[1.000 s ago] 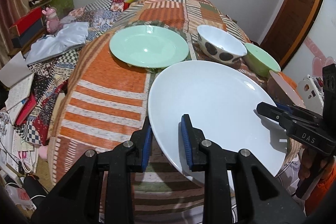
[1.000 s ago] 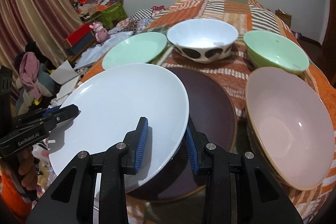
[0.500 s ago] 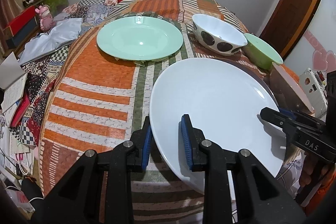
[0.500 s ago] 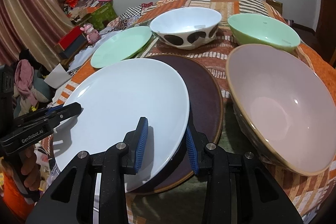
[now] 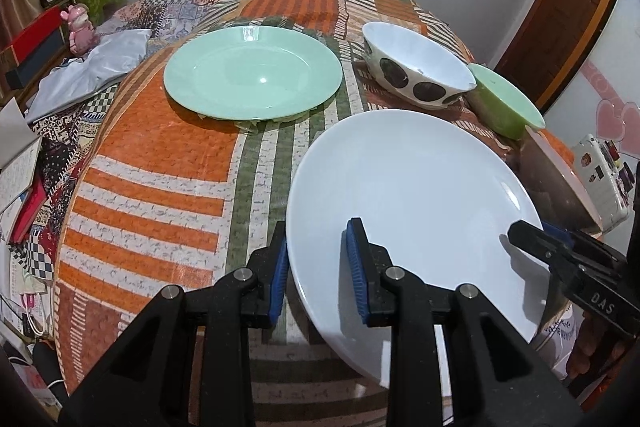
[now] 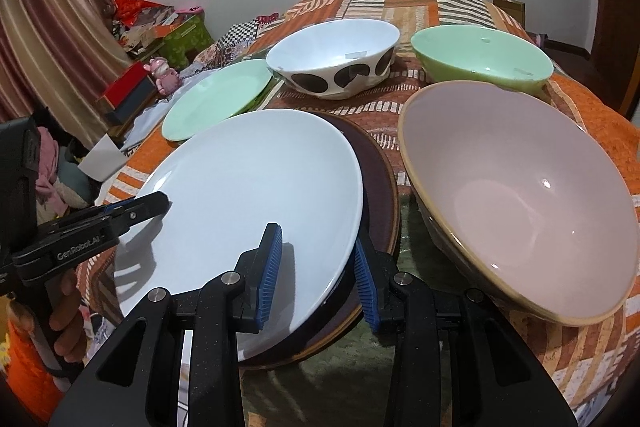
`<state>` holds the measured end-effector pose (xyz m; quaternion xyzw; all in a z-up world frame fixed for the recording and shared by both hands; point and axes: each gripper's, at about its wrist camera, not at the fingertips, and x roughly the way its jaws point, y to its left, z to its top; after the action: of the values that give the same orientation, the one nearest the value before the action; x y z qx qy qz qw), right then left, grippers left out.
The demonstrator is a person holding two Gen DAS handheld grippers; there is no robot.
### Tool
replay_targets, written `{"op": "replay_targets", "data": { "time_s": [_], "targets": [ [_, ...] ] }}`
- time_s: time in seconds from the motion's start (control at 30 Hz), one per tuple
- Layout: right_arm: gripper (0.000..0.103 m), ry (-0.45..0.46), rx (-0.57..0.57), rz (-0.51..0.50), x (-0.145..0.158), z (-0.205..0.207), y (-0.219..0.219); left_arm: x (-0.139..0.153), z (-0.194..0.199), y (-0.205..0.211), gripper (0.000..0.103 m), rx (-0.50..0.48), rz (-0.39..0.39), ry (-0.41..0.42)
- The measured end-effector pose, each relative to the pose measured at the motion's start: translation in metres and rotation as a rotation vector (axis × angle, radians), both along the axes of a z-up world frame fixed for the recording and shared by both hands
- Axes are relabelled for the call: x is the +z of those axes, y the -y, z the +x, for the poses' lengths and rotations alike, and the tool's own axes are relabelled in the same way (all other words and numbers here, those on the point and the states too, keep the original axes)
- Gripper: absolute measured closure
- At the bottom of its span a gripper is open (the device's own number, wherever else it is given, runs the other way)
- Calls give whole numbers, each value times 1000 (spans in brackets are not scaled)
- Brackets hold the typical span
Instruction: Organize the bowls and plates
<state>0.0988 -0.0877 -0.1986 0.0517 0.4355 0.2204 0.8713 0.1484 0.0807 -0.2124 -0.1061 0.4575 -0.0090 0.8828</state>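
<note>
L gripper [image 5: 316, 267] clamped on white plate [image 5: 408, 187] rim, lower centre of frame. R gripper [image 6: 318, 267] clamped on opposite rim, plate over brown plate [image 6: 378, 179]. Mint plate [image 5: 252, 73] upper centre; spotted bowl [image 6: 332, 55], green bowl [image 6: 480, 55] behind; pink bowl [image 6: 516, 195] at right.

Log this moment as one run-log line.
step: white plate over brown plate | left gripper: shut on white plate rim | right gripper: shut on opposite rim | untouched: green plate, three bowls
</note>
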Motion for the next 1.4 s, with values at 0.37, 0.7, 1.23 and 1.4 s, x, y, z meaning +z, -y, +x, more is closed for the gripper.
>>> {"op": "replay_targets", "data": {
  "time_s": [0.37,0.7,1.23,1.4],
  "targets": [
    [71,-12,-10,36,5,-3,12,-4,9,9,75,-9,15,-3],
    [71,4,-14,-8,9,-7,20,-5,13,7,75,-4,14,-2],
    [70,163,68,-31,57,1,-8,44,-8,-26,62,90,95,99],
    [65,158,112,-22,60,19,-32,64,-6,-49,46,148,144,147]
  ]
}}
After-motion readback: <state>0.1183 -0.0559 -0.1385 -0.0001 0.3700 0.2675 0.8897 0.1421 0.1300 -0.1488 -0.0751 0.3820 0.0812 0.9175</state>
